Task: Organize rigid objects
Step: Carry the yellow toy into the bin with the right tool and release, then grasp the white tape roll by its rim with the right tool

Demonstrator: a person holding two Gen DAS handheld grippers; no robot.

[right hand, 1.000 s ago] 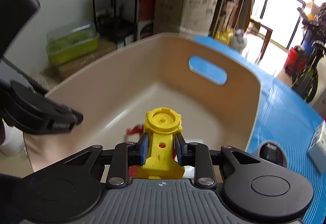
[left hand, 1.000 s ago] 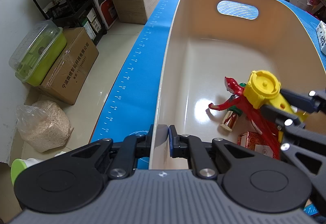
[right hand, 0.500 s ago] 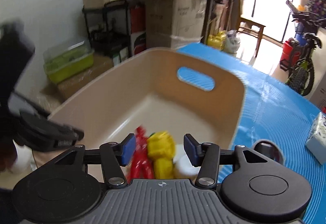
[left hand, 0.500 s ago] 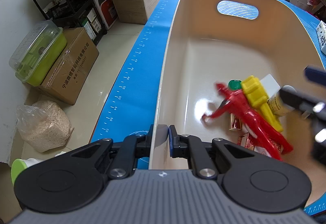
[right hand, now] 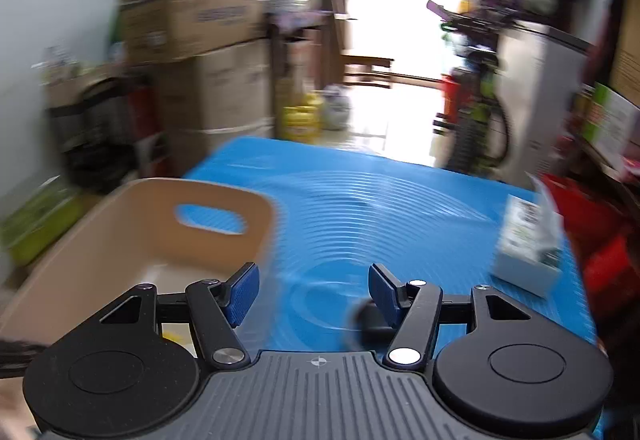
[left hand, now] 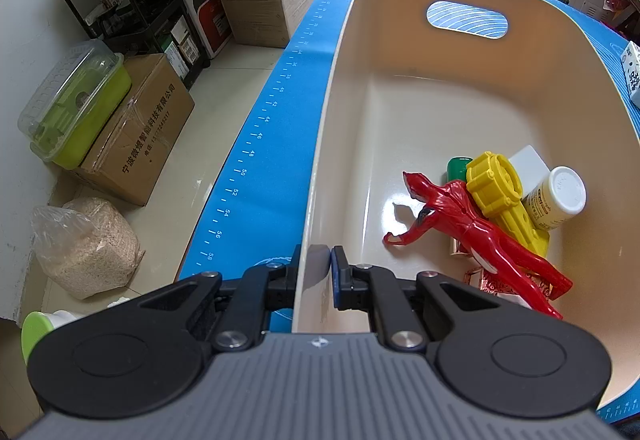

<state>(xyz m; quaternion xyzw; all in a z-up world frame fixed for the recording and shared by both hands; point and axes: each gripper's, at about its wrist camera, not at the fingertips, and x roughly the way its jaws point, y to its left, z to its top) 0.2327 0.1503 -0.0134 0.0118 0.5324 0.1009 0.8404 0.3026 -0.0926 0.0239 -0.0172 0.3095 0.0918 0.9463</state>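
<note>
A beige bin (left hand: pixel 344 51) stands on the blue mat. My left gripper (left hand: pixel 316 268) is shut on its near left rim. In the bin lie a yellow toy (left hand: pixel 500 195), a red figure (left hand: pixel 468 228), a white-capped bottle (left hand: pixel 560 199), a green can (left hand: pixel 458 167), a white block (left hand: pixel 528 159) and red-gold packets (left hand: pixel 486 280). My right gripper (right hand: pixel 314 292) is open and empty, above the mat right of the bin (right hand: pixel 136 232). The right wrist view is blurred.
A white carton (right hand: pixel 528 244) stands on the blue mat (right hand: pixel 380 207) at right; it also shows in the left wrist view (left hand: pixel 632 75). A dark round object (right hand: pixel 368 320) lies by my right finger. Boxes, a rack and a bicycle stand beyond the table.
My right gripper opened and dropped the yellow toy into the bin, then pulled up and swung right, out over the mat. My left gripper has kept its hold on the rim.
</note>
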